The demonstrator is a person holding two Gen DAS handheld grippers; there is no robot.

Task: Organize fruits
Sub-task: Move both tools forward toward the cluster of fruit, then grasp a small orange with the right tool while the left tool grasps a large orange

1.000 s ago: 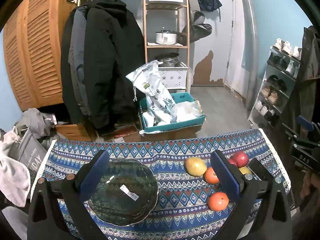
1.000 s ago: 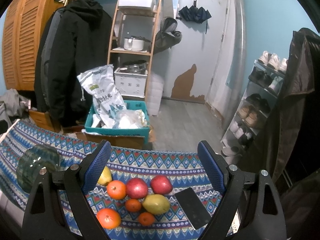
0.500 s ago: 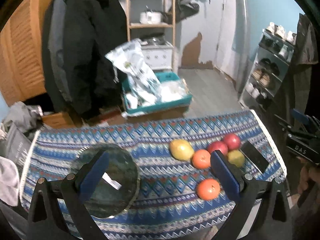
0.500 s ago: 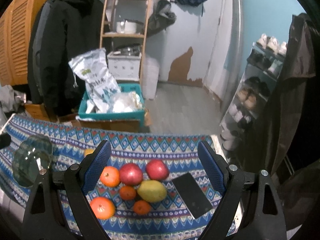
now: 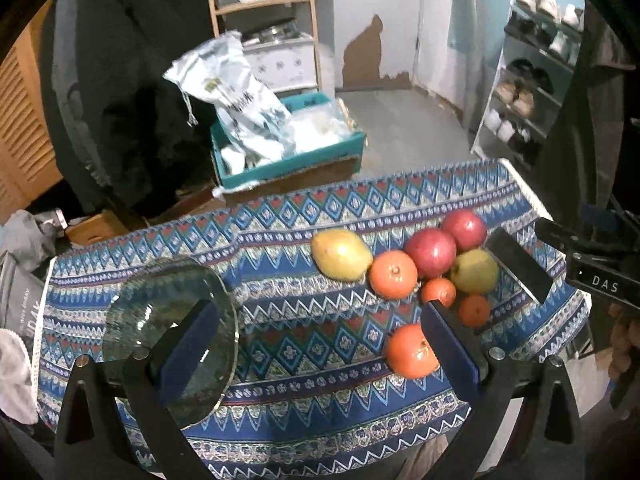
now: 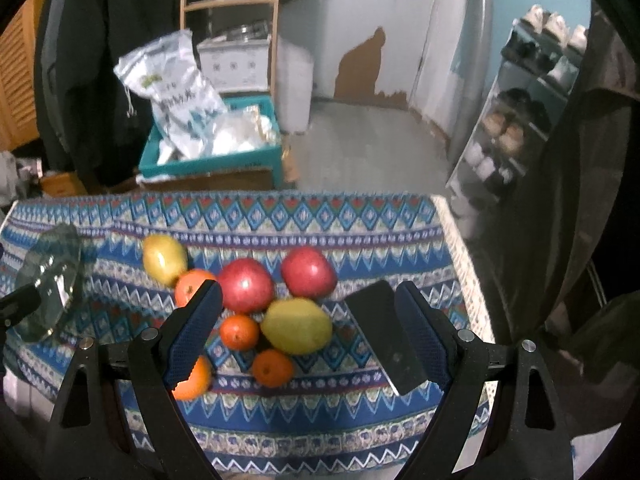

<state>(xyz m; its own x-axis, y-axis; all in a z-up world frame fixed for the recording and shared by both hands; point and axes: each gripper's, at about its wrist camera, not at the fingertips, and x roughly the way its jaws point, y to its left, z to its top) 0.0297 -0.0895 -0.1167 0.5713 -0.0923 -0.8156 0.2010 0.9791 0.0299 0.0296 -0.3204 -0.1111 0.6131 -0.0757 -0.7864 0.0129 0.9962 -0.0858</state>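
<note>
A clear glass plate lies on the left of the patterned tablecloth. On the right sits a cluster of fruit: a yellow pear, two red apples, a green-yellow pear, and several oranges. My left gripper is open above the cloth, between plate and fruit. My right gripper is open, held above the fruit cluster, around the yellow pear and small oranges. The plate shows at the left edge.
A black phone lies on the cloth right of the fruit. Beyond the table's far edge are a teal crate with bags, hanging coats, a wooden shelf and a shoe rack.
Both grippers have risen and tilted down toward the table, so plate and fruit now sit higher in view. The right gripper has come closer over the fruit cluster. Both stay open.
</note>
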